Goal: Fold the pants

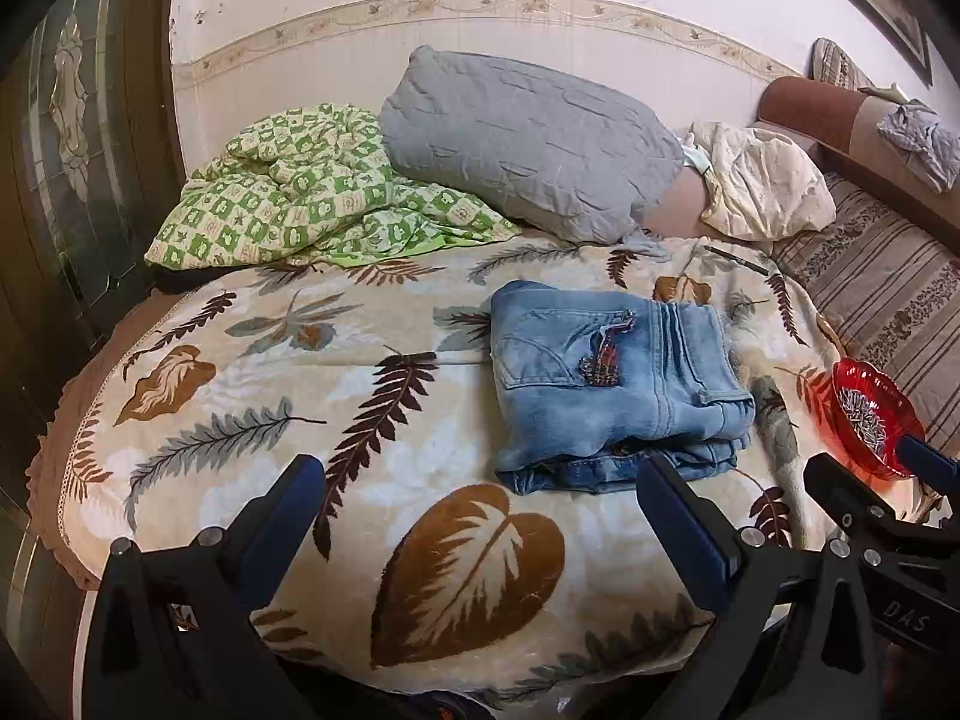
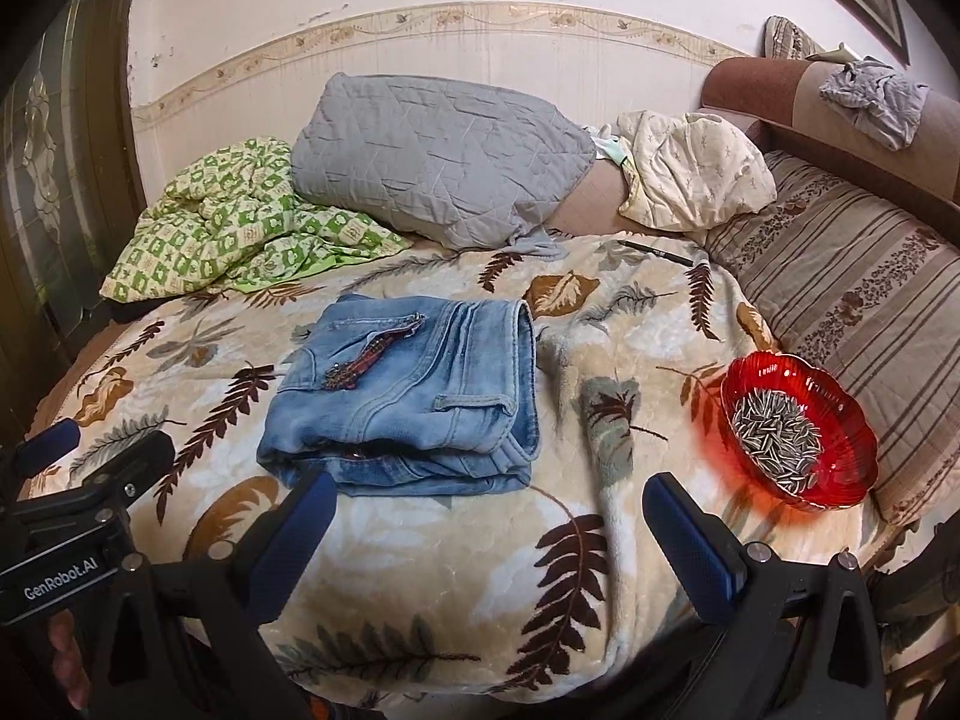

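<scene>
Light blue jeans [image 1: 612,384] lie folded into a compact rectangular stack on the leaf-patterned blanket [image 1: 300,396], back pocket and a dark embroidered patch facing up. In the right wrist view the same jeans [image 2: 408,402] sit left of centre. My left gripper [image 1: 480,480] is open above the blanket's near edge, its right finger just in front of the stack's near edge, nothing between the fingers. My right gripper [image 2: 489,501] is open too, its left fingertip close to the jeans' near edge, not touching. The other gripper shows at the edge of each view.
A red glass bowl [image 2: 798,426] of sunflower seeds sits on the blanket [image 2: 480,570] right of the jeans. Behind are a grey pillow [image 2: 438,156], a green checked quilt [image 2: 240,222], a cream pillow [image 2: 696,168], a dark pen [image 2: 657,253] and a striped cushion [image 2: 852,294]. A wooden door [image 1: 78,150] stands left.
</scene>
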`<state>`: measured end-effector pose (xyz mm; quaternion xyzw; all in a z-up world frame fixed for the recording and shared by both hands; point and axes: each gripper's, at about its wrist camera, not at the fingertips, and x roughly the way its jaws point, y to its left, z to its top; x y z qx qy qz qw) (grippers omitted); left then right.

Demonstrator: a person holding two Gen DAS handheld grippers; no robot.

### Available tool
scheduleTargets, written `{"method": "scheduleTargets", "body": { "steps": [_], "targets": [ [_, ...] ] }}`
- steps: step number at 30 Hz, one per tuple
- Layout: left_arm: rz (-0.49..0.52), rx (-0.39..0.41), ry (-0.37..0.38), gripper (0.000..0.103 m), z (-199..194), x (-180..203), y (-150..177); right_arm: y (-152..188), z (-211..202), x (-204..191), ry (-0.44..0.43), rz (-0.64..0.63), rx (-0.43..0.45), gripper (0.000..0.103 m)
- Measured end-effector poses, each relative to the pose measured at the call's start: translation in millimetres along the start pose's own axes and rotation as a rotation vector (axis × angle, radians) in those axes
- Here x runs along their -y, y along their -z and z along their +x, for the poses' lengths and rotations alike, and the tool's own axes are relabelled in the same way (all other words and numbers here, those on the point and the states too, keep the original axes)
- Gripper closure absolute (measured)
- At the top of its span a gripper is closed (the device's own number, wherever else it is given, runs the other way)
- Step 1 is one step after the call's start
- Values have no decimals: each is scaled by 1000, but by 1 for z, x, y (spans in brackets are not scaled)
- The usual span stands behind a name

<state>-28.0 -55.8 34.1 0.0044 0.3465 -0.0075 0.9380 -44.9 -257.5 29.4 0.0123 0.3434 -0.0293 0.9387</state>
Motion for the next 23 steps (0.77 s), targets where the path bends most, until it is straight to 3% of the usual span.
{"method": "scheduleTargets", "body": {
  "steps": [23],
  "targets": [
    [-14, 11, -3, 0, -5, 3, 3, 4, 1, -2, 1, -2, -11, 0]
  ]
}}
